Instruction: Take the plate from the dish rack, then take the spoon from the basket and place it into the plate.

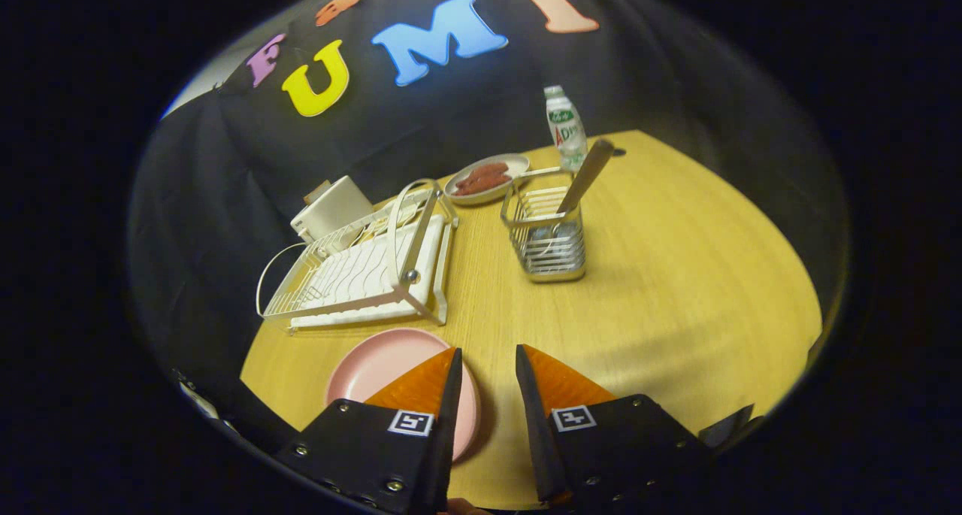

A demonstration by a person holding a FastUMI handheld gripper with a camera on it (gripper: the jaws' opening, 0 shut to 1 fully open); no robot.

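Gripper [487, 365]: fingers being held apart, empty. Pink plate [376, 365] being shown on table, under left finger. Spoon [585, 177] being kept upright in basket [547, 237] beyond; tipping risked if snagged.

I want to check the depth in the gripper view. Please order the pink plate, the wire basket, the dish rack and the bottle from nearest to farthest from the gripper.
Seen from the open gripper:
1. Pink plate, on the table under the left finger.
2. Dish rack, ahead, to the left.
3. Wire basket with the spoon, ahead, slightly right.
4. Bottle, behind the basket, near the wall.
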